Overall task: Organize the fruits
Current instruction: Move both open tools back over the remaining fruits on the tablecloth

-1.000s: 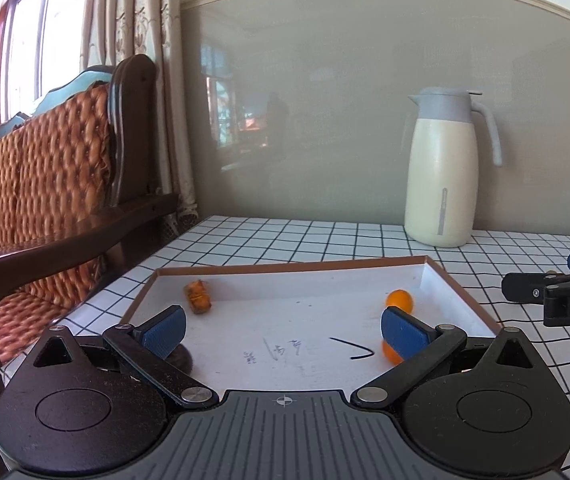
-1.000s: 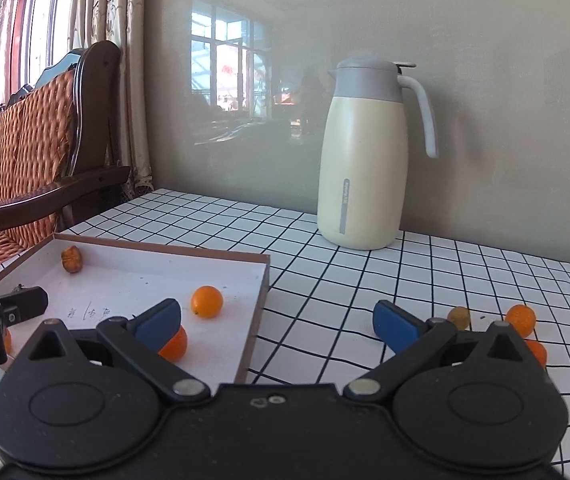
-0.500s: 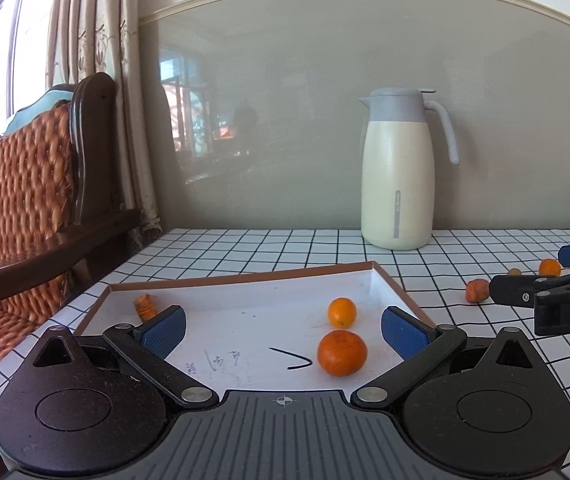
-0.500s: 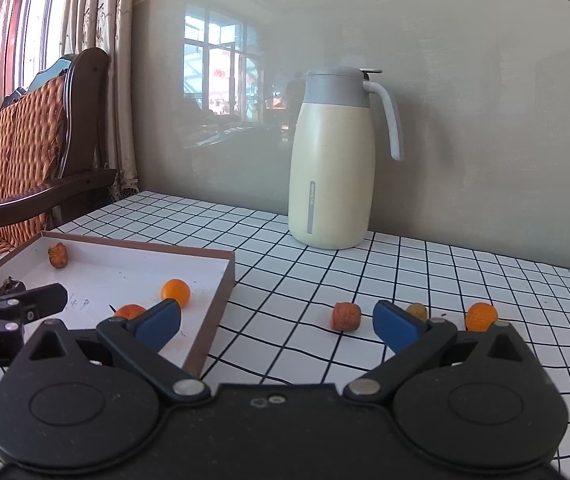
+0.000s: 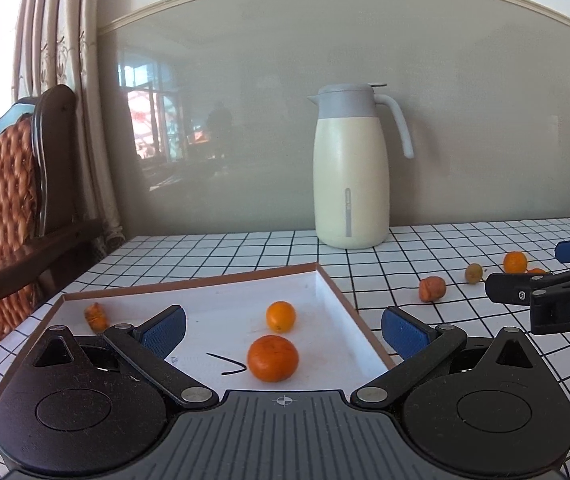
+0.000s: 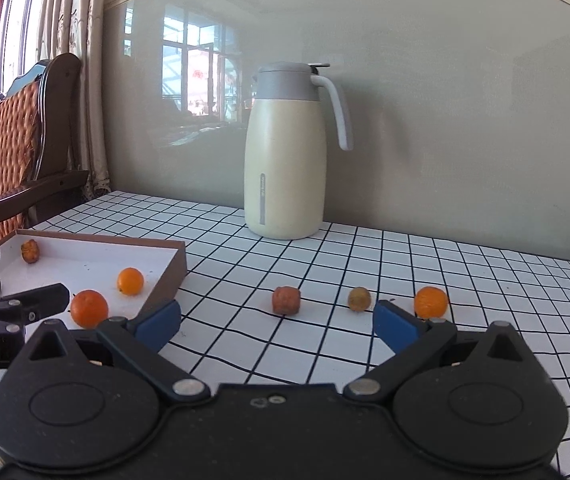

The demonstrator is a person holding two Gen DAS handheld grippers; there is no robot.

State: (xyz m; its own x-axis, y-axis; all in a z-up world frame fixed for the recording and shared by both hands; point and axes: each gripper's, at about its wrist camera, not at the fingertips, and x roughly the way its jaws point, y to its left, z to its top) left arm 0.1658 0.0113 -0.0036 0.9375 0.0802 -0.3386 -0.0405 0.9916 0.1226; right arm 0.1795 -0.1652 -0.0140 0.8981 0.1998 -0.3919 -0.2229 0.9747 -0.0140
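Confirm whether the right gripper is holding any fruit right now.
No, the right gripper is open and empty, with the brownish fruit lying on the checked tablecloth beyond it.

A table (image 6: 465,280) under a white cloth with a black grid. On it, toward the wall: a cream jug (image 6: 285,160), upright. At the left end: a shallow white tray (image 6: 173,258) with brown sides. On the bare cloth to the right of the tray, in a loose row and apart from each other: a reddish-brown fruit (image 6: 286,300), a small dull one (image 6: 359,299), possibly greenish, and an orange (image 6: 431,301).
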